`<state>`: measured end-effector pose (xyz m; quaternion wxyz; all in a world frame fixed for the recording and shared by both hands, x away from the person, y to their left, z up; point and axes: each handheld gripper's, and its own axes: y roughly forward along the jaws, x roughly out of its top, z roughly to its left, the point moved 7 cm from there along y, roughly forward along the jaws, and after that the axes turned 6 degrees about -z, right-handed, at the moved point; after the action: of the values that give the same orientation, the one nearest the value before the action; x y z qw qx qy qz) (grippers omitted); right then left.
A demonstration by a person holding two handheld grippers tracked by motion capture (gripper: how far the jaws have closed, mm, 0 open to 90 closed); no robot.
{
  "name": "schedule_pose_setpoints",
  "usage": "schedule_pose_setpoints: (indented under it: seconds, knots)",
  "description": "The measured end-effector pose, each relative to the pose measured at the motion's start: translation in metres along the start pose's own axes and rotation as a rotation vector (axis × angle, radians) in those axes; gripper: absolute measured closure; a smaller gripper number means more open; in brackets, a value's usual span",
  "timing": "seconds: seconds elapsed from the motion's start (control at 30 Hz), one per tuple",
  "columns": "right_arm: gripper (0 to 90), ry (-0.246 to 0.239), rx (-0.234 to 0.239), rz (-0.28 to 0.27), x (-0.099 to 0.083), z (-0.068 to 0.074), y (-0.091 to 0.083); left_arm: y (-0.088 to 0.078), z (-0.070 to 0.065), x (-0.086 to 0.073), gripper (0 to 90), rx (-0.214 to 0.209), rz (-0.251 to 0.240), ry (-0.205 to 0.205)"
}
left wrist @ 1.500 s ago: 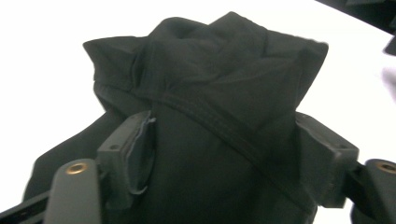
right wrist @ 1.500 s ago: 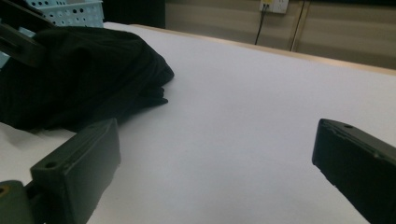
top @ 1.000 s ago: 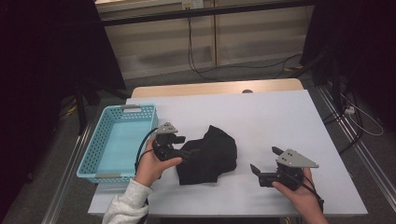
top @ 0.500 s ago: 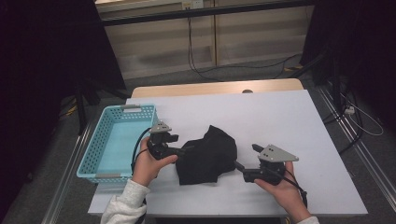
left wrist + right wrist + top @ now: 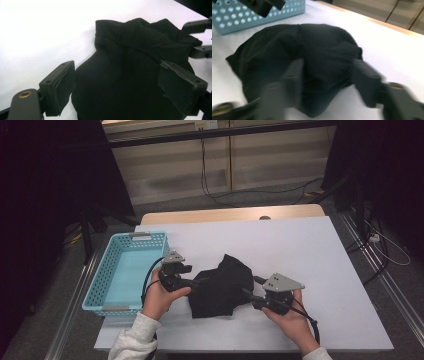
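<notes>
The left tongs [image 5: 192, 282] stand spread around the 9 o'clock edge of the crumpled black cloth bundle [image 5: 222, 287] at the middle of the white surface [image 5: 300, 250]. The right tongs [image 5: 250, 292] have moved in from 3 o'clock since a second ago and have just been closing – cloth between the jaws, pads not pressing. At 9 o'clock, the light blue perforated plastic basket [image 5: 107, 270] holds nothing.
</notes>
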<state>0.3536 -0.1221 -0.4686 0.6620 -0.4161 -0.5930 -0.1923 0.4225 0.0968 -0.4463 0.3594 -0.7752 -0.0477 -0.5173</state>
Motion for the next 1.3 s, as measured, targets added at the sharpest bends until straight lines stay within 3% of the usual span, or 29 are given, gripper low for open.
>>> schedule_pose_setpoints:
  seconds: [0.03, 0.1, 0.2, 0.27, 1.0, 1.1, 1.23, 1.3]
  knots:
    - [57.9, 0.008, 0.009, 0.006, 0.000, 0.001, 0.000, 0.000, 0.000, 0.000, 15.5, -0.001, 0.001, 0.001]
    - [77.6, 0.018, 0.017, 0.018, 0.000, 0.000, -0.001, -0.001, -0.001, 0.000, 15.5, 0.001, -0.005, 0.005]
    - [87.9, 0.031, 0.048, 0.026, -0.001, -0.001, -0.003, -0.002, -0.001, 0.000, 15.7, -0.002, -0.012, -0.004]
    - [89.1, 0.040, 0.054, 0.036, -0.003, -0.002, -0.004, -0.003, 0.000, 0.001, 15.7, 0.002, -0.012, 0.001]
    - [89.7, 0.093, -0.054, 0.075, -0.019, -0.052, -0.031, -0.005, -0.003, -0.001, 15.6, 0.010, -0.023, 0.022]
    - [89.3, 0.094, -0.050, 0.073, -0.020, -0.057, -0.034, -0.007, -0.002, -0.003, 15.7, 0.014, -0.017, 0.017]
    - [84.4, 0.086, -0.043, 0.083, -0.022, -0.059, -0.036, -0.007, -0.003, -0.005, 15.7, 0.019, -0.018, 0.014]
    - [75.2, 0.083, -0.050, 0.071, -0.018, -0.060, -0.039, -0.006, -0.005, -0.006, 15.8, 0.014, -0.016, 0.019]
